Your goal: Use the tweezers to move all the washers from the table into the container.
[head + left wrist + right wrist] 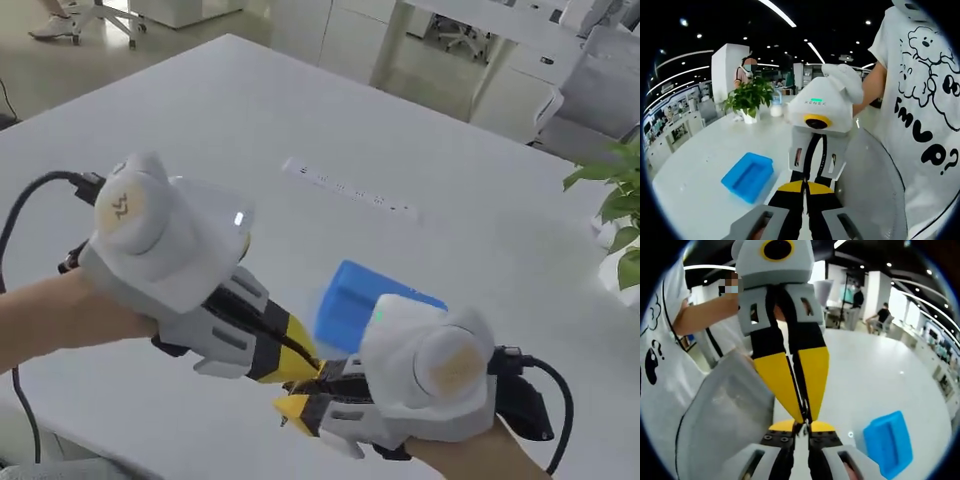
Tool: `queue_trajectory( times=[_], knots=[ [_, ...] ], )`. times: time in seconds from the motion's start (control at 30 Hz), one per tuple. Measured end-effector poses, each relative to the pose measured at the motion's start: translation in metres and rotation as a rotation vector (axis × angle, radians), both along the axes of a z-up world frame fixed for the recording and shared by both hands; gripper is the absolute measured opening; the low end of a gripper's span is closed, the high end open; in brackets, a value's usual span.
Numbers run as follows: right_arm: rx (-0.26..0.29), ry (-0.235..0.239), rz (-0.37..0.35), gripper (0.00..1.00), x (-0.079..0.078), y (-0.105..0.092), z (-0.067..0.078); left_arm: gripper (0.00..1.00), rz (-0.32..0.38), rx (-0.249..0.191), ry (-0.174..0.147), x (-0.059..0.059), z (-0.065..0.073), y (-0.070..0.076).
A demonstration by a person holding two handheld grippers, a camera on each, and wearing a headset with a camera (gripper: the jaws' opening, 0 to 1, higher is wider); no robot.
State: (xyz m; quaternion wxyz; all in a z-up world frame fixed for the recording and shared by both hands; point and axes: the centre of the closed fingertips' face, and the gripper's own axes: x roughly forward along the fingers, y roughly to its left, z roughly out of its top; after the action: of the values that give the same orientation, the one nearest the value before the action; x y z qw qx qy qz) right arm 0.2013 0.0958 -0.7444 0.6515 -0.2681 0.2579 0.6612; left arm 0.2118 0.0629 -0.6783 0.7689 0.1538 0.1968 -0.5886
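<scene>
Left tool and right tool held tip to tip over surface, both narrowed to thin slit; anything pinched cannot be told. Blue container set on surface just beyond tools. Power strip laid farther back.
</scene>
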Motion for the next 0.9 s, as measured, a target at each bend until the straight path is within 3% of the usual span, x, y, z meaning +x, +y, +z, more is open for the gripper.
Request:
queue_trajectory(
  times=[0.1, 0.2, 0.3, 0.47, 0.53, 0.63, 0.73, 0.77, 0.8, 0.83, 0.9],
  knots=[
    [0.007, 0.009, -0.034, 0.04, 0.007, -0.003, 0.001, 0.00, 0.017, -0.009, -0.019, 0.005, 0.001, -0.002],
    [0.020, 0.051, -0.077, 0.03, 0.012, -0.005, 0.002, 0.00, 0.100, -0.075, -0.012, 0.011, 0.003, -0.003],
    [0.024, 0.060, -0.099, 0.02, 0.014, -0.005, 0.001, 0.02, 0.183, -0.094, 0.008, 0.015, 0.002, 0.006],
    [0.041, 0.062, -0.148, 0.02, 0.021, -0.004, -0.001, 0.17, 0.373, -0.163, 0.015, 0.018, 0.003, 0.030],
    [0.057, 0.071, -0.176, 0.02, 0.025, -0.004, -0.002, 0.22, 0.441, -0.149, 0.029, 0.014, -0.003, 0.040],
    [0.077, 0.066, -0.231, 0.02, 0.039, -0.006, -0.004, 0.37, 0.644, -0.143, -0.010, 0.015, -0.013, 0.065],
    [0.117, 0.060, -0.308, 0.02, 0.058, -0.008, -0.004, 0.48, 0.801, -0.152, -0.018, 0.013, -0.022, 0.081],
    [0.134, 0.076, -0.330, 0.03, 0.064, -0.009, -0.006, 0.51, 0.811, -0.128, -0.015, 0.010, -0.028, 0.082],
    [0.149, 0.104, -0.347, 0.03, 0.067, -0.008, -0.007, 0.55, 0.849, -0.068, -0.014, 0.008, -0.036, 0.088],
    [0.155, 0.122, -0.361, 0.03, 0.071, -0.009, -0.008, 0.60, 0.874, -0.039, -0.027, 0.008, -0.041, 0.092],
    [0.155, 0.103, -0.356, 0.03, 0.081, -0.010, -0.012, 0.68, 0.896, -0.031, -0.037, 0.010, -0.045, 0.092]
  ],
)
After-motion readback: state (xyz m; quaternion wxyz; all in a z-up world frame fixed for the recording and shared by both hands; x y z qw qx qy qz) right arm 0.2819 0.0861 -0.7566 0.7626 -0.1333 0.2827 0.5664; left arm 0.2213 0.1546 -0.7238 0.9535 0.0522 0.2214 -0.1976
